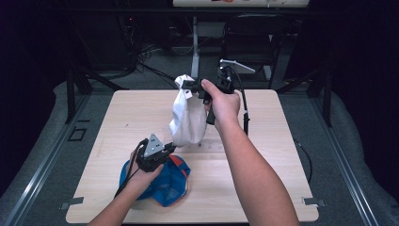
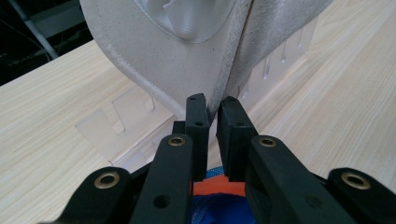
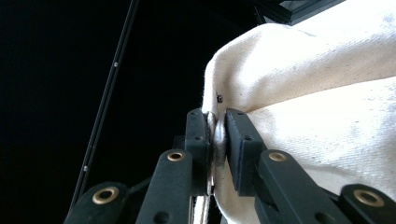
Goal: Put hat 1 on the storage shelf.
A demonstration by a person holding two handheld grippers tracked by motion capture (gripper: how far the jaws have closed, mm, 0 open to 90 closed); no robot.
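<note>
In the high view, the right gripper (image 1: 192, 86) holds a white cloth bag (image 1: 187, 121) by its top edge above the far middle of the table (image 1: 263, 155). The left gripper (image 1: 170, 149) meets the bag's bottom corner, just above a blue and orange cloth (image 1: 165, 184) at the near left.

In the left gripper view, the jaws pinch the bag's (image 2: 177, 74) lower seam.

In the right gripper view, the jaws press together on a fold of the bag (image 3: 327, 116). No writing is readable.
</note>
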